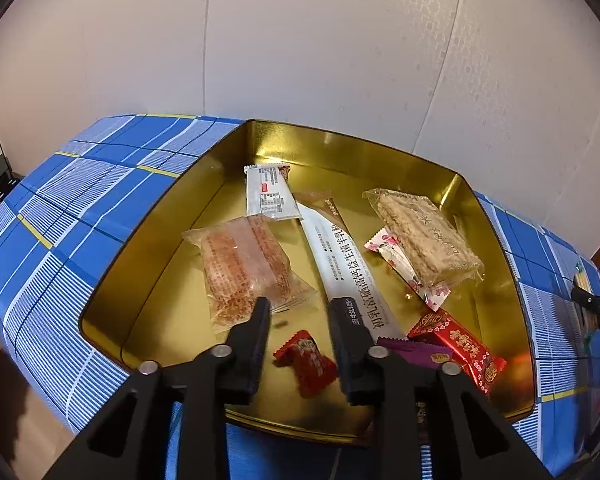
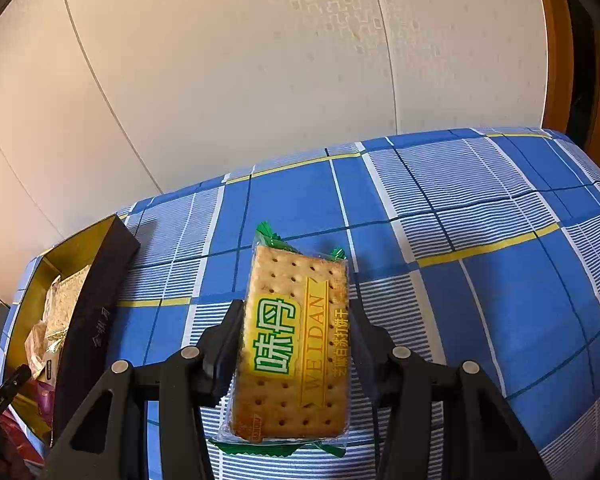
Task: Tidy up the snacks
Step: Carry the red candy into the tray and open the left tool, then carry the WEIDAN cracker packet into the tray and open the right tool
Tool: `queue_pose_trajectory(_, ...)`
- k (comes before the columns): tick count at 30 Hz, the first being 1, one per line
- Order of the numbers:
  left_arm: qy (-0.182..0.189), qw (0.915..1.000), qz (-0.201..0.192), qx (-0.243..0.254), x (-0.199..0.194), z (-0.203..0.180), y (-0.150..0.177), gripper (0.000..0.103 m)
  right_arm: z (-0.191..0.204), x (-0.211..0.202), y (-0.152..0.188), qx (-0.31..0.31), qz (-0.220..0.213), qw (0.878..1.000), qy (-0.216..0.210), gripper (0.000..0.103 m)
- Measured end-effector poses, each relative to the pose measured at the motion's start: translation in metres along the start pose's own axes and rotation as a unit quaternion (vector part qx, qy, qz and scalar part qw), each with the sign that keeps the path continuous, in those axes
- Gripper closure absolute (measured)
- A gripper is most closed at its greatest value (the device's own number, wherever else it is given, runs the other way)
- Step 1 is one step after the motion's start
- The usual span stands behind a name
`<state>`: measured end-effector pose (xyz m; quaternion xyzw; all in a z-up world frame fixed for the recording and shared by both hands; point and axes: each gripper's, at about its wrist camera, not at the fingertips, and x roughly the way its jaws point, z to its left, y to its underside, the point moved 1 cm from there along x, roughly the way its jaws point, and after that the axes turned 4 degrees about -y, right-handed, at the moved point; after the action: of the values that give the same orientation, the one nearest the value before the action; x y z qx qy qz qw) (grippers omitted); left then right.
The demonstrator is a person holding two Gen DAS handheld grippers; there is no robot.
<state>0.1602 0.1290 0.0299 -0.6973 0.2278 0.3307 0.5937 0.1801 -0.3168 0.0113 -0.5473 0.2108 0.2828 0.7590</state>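
A cracker packet [image 2: 296, 344] is clamped by the right gripper [image 2: 296, 320] above the blue plaid cloth [image 2: 480, 200]. Over the gold tin [image 1: 172, 216], the left gripper [image 1: 298, 312] is held partly open and empty, a red candy [image 1: 306, 360] lying below it.

left tool [image 1: 298, 316]: matte black plastic, two flat tapered fingers, angular linkage arms with triangular cutouts, four round silver pivot pins | right tool [image 2: 296, 320]: same black build, same silver pins

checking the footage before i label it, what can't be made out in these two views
- Left wrist view: the purple wrapper is largely hidden behind the left gripper finger.
- Left wrist view: the right gripper is cut off by the frame edge.
- Right wrist view: the gold-lined tin box contents are mostly hidden by its dark wall.
- Right wrist view: small print on the green-edged cracker packet is unreadable.
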Motion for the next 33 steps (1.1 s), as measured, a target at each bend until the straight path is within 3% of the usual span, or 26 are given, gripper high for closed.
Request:
queue_pose_trajectory(10, -0.015, 0.9994, -0.032, -0.001, -0.014, 0.002, -0.002, 0.038, 0.004, -0.005, -0.001, 0.004, -0.004, 1.0, -0.017, 0.052)
queue_pose_trajectory(17, -0.025, 0.9986, -0.044, 0.014, -0.019, -0.002, -0.001, 0.029, 0.025, -0.008, -0.003, -0.012, -0.008, 0.999, -0.043, 0.052)
queue_pose_trajectory(25, -0.026, 0.999, -0.036, -0.005, -0.022, 0.008, -0.001, 0.014, 0.057, -0.005, -0.002, -0.033, -0.01, 0.996, -0.078, 0.052)
queue_pose_trajectory(33, -0.031, 0.9987, -0.038, -0.011, -0.027, 0.021, -0.001, 0.009, 0.105, -0.003, 0.005, -0.08, -0.032, 0.989, -0.118, 0.052)
